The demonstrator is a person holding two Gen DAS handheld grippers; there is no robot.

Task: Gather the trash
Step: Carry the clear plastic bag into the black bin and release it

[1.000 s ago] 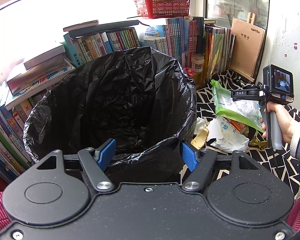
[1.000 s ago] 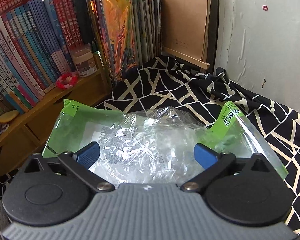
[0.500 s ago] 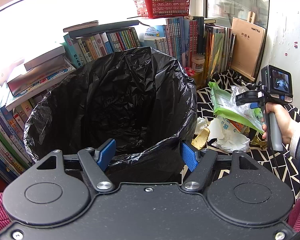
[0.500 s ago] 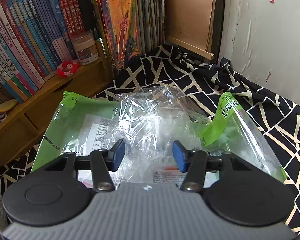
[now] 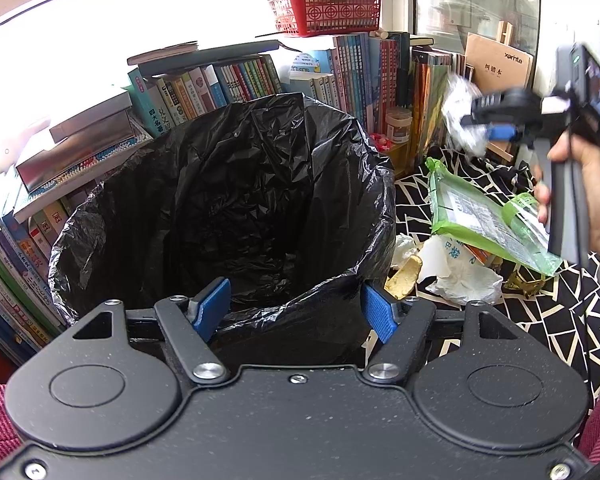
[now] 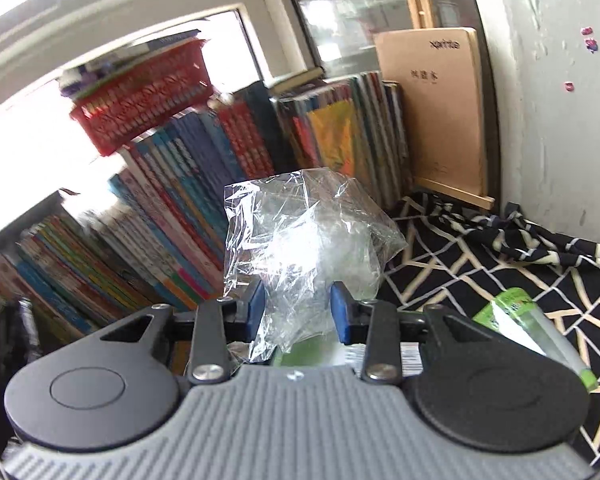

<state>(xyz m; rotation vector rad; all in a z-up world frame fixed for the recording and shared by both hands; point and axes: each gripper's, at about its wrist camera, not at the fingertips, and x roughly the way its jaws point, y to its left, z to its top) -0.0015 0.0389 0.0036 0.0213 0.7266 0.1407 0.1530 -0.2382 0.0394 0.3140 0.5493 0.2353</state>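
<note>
The right claw (image 6: pixel 298 312) is clenching a crumpled clear wrapper (image 6: pixel 308 240), its blue pads (image 6: pixel 256 310) pressing in on the film from both sides; its jaws have just been closing, with the wrapper between them. In the left wrist view the right claw (image 5: pixel 470 122) is hanging in the air above the patterned cloth (image 5: pixel 540 312), to the right of the bin and higher than its rim, with the wrapper (image 5: pixel 462 112) sticking out of the front. A hand (image 5: pixel 588 192) is gripping the claw's handle.

The left claw (image 5: pixel 296 310) is sitting at the near rim of the bin (image 5: pixel 228 220), which is lined with a black bag. Its blue pads (image 5: pixel 212 306) are standing either side of the bag's folded rim; I cannot tell whether they are pressing on it.

Below the right claw a green-edged plastic bag (image 5: pixel 484 216) is lying tilted on the trash pile, free of the jaws. Beside it, on the cloth just right of the bin, white crumpled paper (image 5: pixel 464 276) and a yellowish scrap (image 5: pixel 406 276) are lying together.

Books (image 5: pixel 228 80) are lining the shelves behind the bin, a red basket (image 5: pixel 326 10) is resting on top of them, and a brown notebook (image 6: pixel 432 108) is leaning at the wall.
</note>
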